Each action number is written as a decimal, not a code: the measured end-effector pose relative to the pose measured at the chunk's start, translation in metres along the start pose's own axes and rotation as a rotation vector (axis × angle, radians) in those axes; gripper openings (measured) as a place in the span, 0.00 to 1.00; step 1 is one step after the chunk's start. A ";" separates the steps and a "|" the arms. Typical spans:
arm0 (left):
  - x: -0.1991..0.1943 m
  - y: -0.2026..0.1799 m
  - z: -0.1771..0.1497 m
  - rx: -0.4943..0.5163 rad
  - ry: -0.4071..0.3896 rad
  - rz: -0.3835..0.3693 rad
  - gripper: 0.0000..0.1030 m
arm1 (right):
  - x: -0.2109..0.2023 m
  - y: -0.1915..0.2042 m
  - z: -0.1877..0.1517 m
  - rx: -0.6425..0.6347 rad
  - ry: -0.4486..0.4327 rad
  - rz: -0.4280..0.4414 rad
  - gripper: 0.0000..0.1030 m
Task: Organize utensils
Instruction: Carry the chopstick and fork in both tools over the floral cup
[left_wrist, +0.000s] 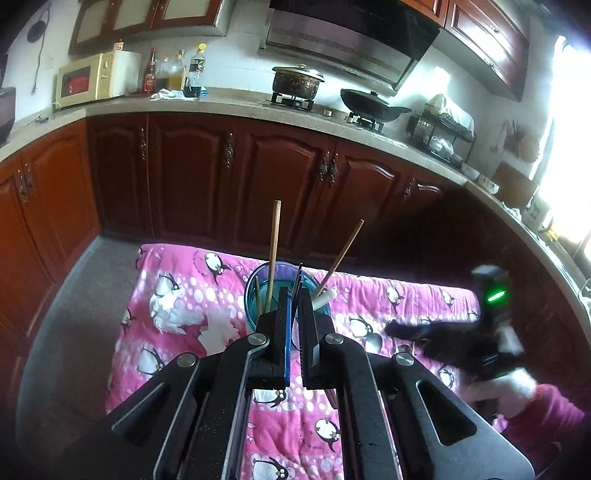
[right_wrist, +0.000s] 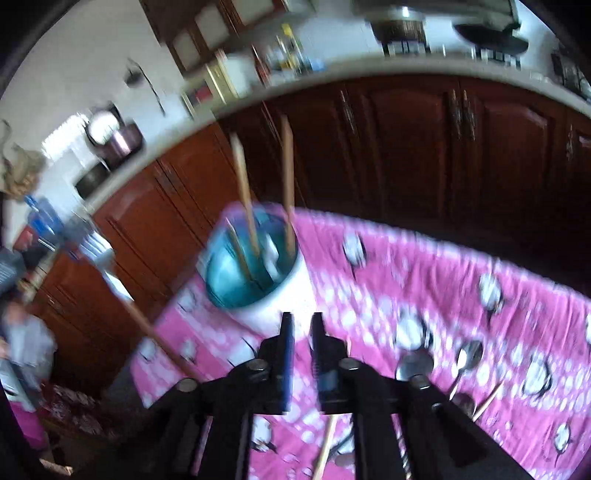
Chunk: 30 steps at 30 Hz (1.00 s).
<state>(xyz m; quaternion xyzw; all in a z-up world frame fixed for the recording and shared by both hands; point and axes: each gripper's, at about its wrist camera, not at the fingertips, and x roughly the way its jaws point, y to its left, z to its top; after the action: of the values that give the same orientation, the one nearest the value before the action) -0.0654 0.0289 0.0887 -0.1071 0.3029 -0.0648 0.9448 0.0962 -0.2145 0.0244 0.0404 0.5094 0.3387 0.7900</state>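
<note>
step in hand, by judgement: dropping a pinched utensil into the cup, with more pieces yet to gather.

left hand-held gripper: pressed together on a thin dark stick, probably a chopstick, too slim to tell for sure. in the left wrist view, pointing up toward twelve o'clock from between the jaws, right in front of the blue cup. already standing in that cup: wooden chopsticks, leaning toward twelve and one o'clock, plus a white-handled piece resting on the rim at three o'clock.

right hand-held gripper: spread a little, nothing between the jaws, hovering with the cup at about eleven o'clock of its tips in the right wrist view. still out on the pink penguin cloth: spoons at three o'clock of those tips and a loose chopstick at four o'clock.

to do this well:
- carry the stick over the open part of the cup mouth, toward nine o'clock, away from the leaning chopsticks.
- tip it close to upright before letting go, lower end well inside the rim, so no bounce out.
- ease down rather than drop; likely a light cup, easy to knock over on soft cloth.
- keep the right side clear of the cup meanwhile, then go for the nearest spoon, pinching at the handle, not the slick bowl.
- mind the blur in the right wrist view; slow down before any pinch.
</note>
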 end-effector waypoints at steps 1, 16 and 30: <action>0.001 0.001 -0.001 -0.002 0.002 0.001 0.02 | 0.023 -0.003 -0.006 0.002 0.060 -0.005 0.38; 0.001 0.018 -0.006 -0.034 0.018 0.021 0.02 | 0.063 -0.016 -0.011 -0.002 0.118 -0.068 0.05; -0.006 0.018 0.049 -0.038 -0.098 0.087 0.02 | -0.083 0.035 0.061 0.008 -0.309 0.121 0.05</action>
<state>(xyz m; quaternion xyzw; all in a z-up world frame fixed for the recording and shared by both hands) -0.0406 0.0557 0.1265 -0.1148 0.2619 -0.0128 0.9582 0.1083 -0.2183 0.1325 0.1258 0.3799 0.3733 0.8370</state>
